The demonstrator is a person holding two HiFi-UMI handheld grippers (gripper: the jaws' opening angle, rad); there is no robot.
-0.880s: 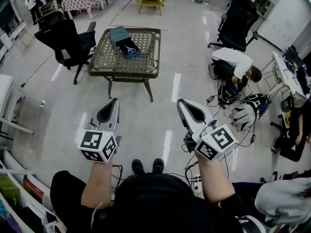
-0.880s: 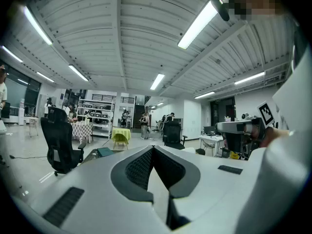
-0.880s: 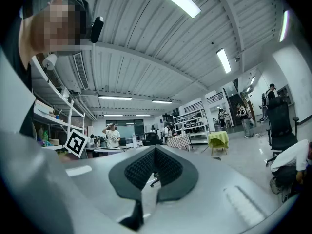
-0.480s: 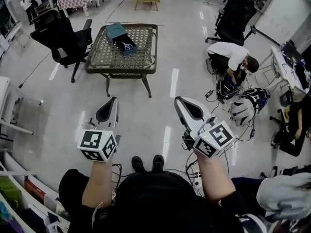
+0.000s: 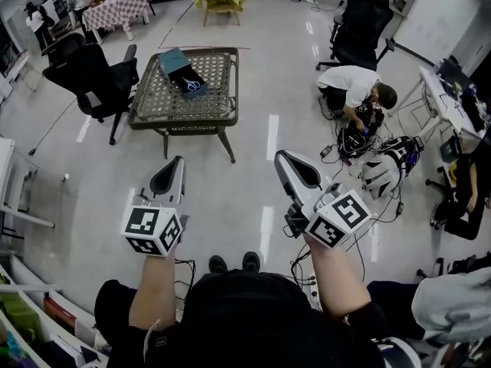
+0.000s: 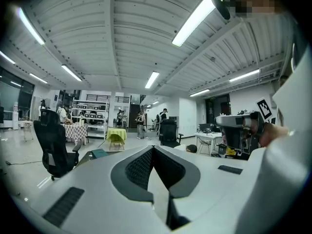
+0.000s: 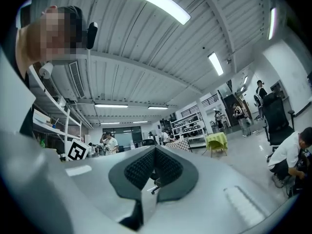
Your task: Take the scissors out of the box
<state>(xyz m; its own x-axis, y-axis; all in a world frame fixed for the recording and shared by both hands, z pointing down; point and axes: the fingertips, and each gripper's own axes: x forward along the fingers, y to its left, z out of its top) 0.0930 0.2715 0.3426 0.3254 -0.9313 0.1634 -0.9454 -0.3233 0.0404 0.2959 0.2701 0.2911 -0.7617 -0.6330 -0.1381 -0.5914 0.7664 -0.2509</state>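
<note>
The scissors [image 5: 192, 86], pale blue handled, lie in a dark open box [image 5: 186, 83] whose teal lid [image 5: 172, 59] stands up at its far side. The box rests on a wicker-topped low table [image 5: 219, 106] far ahead in the head view. My left gripper [image 5: 176, 162] and right gripper [image 5: 281, 157] are held side by side near my body, well short of the table. Both have their jaws together with nothing between them. In the left gripper view the teal lid [image 6: 99, 153] shows just past my left gripper [image 6: 152, 147]. My right gripper [image 7: 155, 148] points above the floor.
A black office chair [image 5: 88, 75] stands left of the table, another [image 5: 360, 25] at the back right. A person in a white top [image 5: 359, 90] crouches on the floor at the right among cables and gear [image 5: 387, 171]. Shelving [image 5: 31, 313] lines my near left.
The table with the box has slid left and slightly down in the head view as I walk toward it. Both grippers keep their place before me, still shut.
</note>
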